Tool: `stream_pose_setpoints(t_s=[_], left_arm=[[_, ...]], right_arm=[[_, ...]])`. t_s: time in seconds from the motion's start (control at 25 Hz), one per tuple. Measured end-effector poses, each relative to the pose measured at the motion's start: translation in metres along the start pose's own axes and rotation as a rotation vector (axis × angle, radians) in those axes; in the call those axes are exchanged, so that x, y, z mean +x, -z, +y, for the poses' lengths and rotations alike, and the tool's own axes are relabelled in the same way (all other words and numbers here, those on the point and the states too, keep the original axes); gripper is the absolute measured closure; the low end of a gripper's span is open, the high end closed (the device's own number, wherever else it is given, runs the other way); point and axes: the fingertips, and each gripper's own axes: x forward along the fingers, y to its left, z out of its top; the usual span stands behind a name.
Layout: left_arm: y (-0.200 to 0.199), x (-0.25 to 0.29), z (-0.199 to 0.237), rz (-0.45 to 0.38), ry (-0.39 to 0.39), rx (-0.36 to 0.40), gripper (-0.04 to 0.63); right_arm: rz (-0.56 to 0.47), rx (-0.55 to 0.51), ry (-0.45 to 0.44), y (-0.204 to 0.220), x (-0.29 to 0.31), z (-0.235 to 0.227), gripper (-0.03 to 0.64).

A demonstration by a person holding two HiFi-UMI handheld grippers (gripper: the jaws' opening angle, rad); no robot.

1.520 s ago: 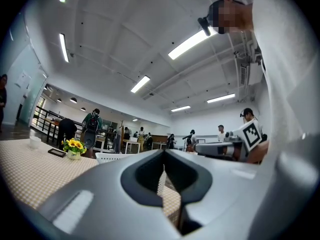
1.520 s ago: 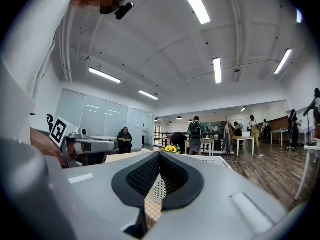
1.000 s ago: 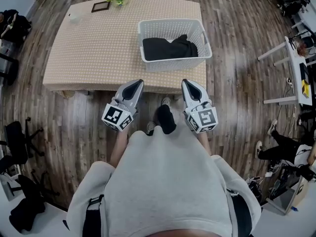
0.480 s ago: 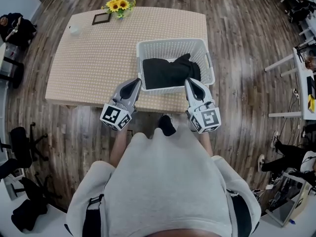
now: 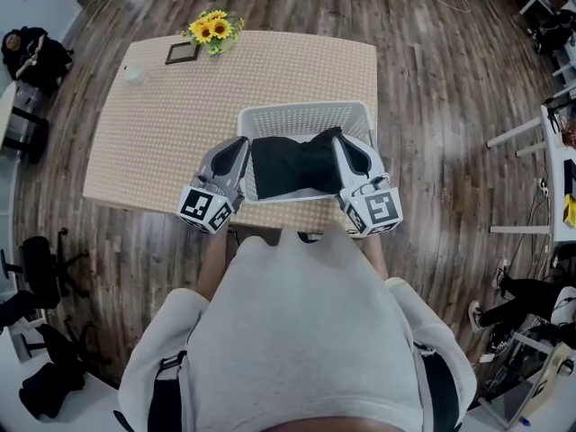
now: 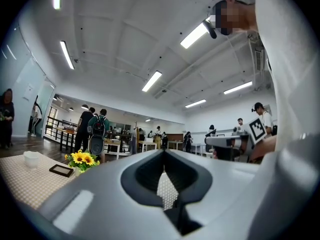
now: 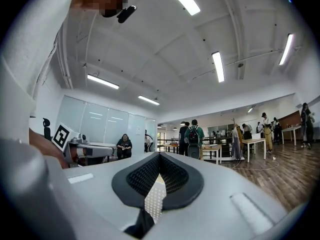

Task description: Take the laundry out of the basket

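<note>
A white lattice basket (image 5: 304, 112) stands on the near right part of the table (image 5: 171, 133), with black laundry (image 5: 292, 165) heaped inside it. My left gripper (image 5: 240, 143) is shut and empty, held level with its tips over the basket's left rim. My right gripper (image 5: 341, 141) is also shut and empty, its tips above the right edge of the laundry. In the left gripper view the jaws of the left gripper (image 6: 163, 154) meet in a seam; the right gripper (image 7: 159, 156) looks the same in its own view. Neither view shows the laundry.
Sunflowers (image 5: 209, 30), a small picture frame (image 5: 183, 52) and a white cup (image 5: 133, 75) sit at the table's far left. Office chairs (image 5: 36, 259) stand on the floor at the left and a white desk (image 5: 540, 124) at the right. People stand in the background (image 6: 95, 129).
Both grippers have moved forward, from in front of the table's near edge to either side of the basket. The basket and laundry have not moved on the table.
</note>
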Motion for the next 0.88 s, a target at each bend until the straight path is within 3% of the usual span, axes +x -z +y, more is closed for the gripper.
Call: stream_pose_setpoints(t_s=[0.88], left_arm=[[0.007,0.047,0.031,0.036,-0.038,0.017,0.588]], right_arm=[[0.039,0.058,-0.044,0.022,0.051,-0.039,0.618]])
